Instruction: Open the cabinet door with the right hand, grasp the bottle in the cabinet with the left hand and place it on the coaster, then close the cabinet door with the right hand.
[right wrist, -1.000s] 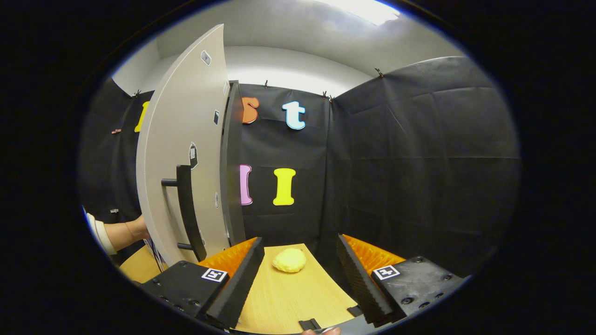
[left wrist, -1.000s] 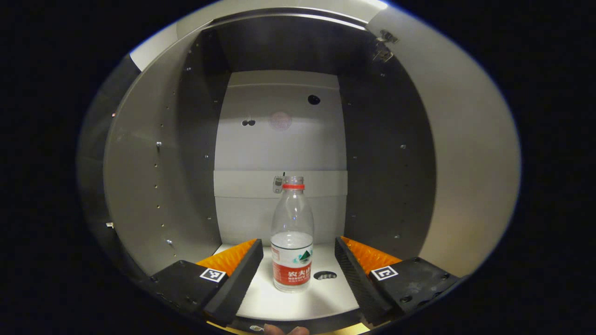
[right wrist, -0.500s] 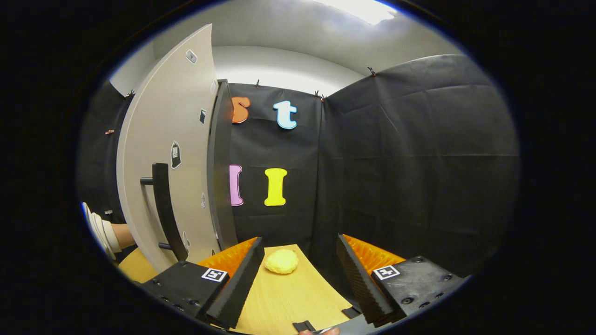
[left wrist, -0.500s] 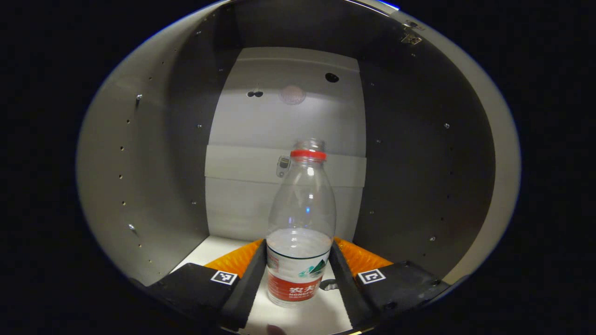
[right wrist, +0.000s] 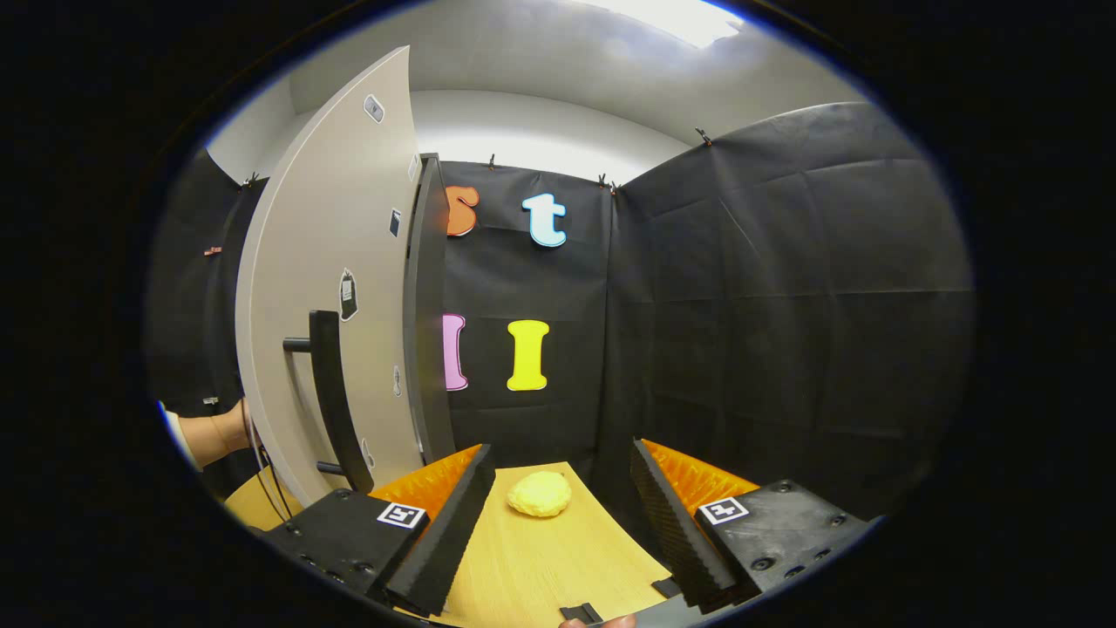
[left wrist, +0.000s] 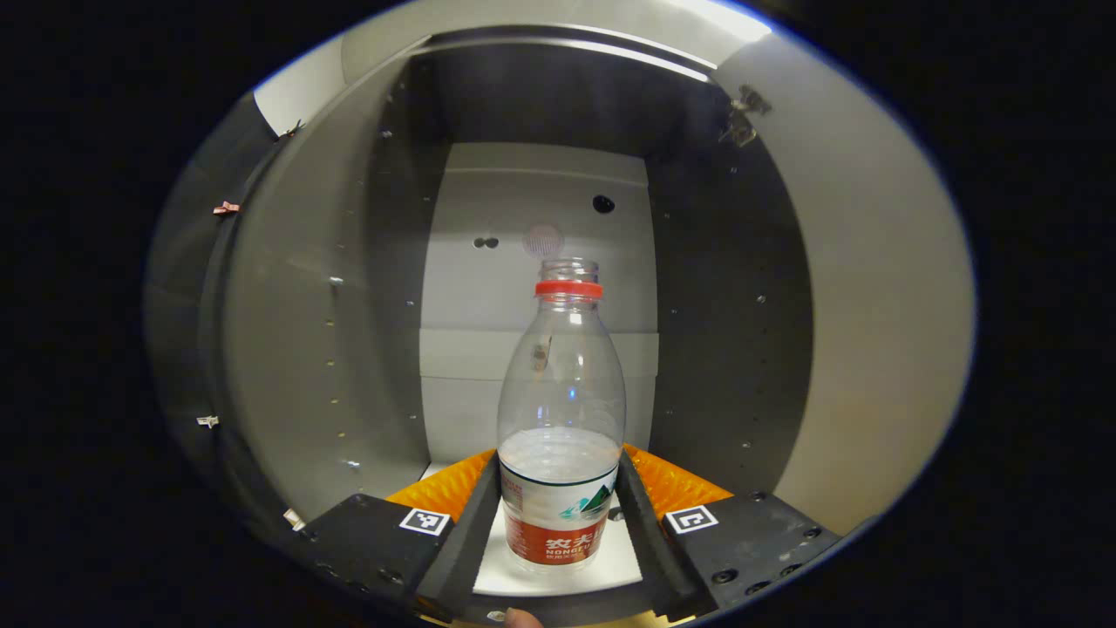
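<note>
A clear plastic bottle (left wrist: 562,384) with a red neck ring, a red label and some water stands upright between my left gripper's fingers. My left gripper (left wrist: 558,460) is shut on its lower body, just above the white cabinet floor (left wrist: 497,571). The grey cabinet (left wrist: 296,331) surrounds it, open at the front. In the right gripper view the cabinet door (right wrist: 336,262) is swung open, with its black handle (right wrist: 331,397) facing me. My right gripper (right wrist: 562,453) is open over the wooden table (right wrist: 540,558), holding nothing. A pale yellow round pad (right wrist: 539,494) lies ahead of it.
The open door's inner face (left wrist: 872,305) stands to the right of the bottle. A person's forearm (right wrist: 214,432) reaches behind the door at the left. Black cloth walls (right wrist: 767,305) close off the table's far side and right.
My left gripper moved in around the bottle and shut on it, then drew back toward the cabinet's front with it. The right gripper has barely shifted.
</note>
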A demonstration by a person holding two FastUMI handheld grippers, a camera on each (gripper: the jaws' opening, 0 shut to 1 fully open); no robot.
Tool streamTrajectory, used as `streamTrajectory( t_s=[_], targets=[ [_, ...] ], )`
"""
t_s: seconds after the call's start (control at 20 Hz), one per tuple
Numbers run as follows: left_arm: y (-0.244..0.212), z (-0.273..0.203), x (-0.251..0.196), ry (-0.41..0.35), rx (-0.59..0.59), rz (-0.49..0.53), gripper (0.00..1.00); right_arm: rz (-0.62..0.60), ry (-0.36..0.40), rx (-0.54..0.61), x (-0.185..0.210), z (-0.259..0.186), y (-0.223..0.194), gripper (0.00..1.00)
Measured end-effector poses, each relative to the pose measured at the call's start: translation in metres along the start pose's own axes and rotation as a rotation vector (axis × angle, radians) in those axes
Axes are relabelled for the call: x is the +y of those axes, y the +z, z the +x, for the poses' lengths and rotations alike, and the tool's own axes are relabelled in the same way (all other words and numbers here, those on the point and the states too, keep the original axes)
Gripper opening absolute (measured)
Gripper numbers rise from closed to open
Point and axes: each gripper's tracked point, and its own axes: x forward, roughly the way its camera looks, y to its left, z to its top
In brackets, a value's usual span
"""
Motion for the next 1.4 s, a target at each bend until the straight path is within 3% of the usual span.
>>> streamTrajectory(
  t_s=[0.35,0.55,0.9,1.1,1.25,1.4],
  targets=[
    [0.004,-0.125,0.063,0.072,-0.044,-0.013,0.75,0.001,0.015,-0.016,0.011,0.009,0.002,0.98],
    [-0.010,-0.179,0.095,0.112,-0.072,0.057,0.75,0.011,0.027,-0.030,0.016,0.016,0.004,0.98],
    [-0.106,-0.250,0.098,0.082,-0.019,0.063,0.76,0.002,0.016,-0.041,0.028,0.017,0.010,0.98],
    [-0.173,-0.280,0.087,0.025,0.045,-0.010,0.76,0.005,0.001,-0.032,0.033,0.011,0.011,0.98],
    [-0.211,-0.294,0.084,0.002,0.074,-0.040,0.76,0.012,-0.011,-0.032,0.036,0.004,0.014,0.98],
    [-0.260,-0.297,0.091,0.006,0.149,-0.005,0.77,0.006,-0.023,-0.020,0.039,-0.004,0.014,0.98]
  ],
)
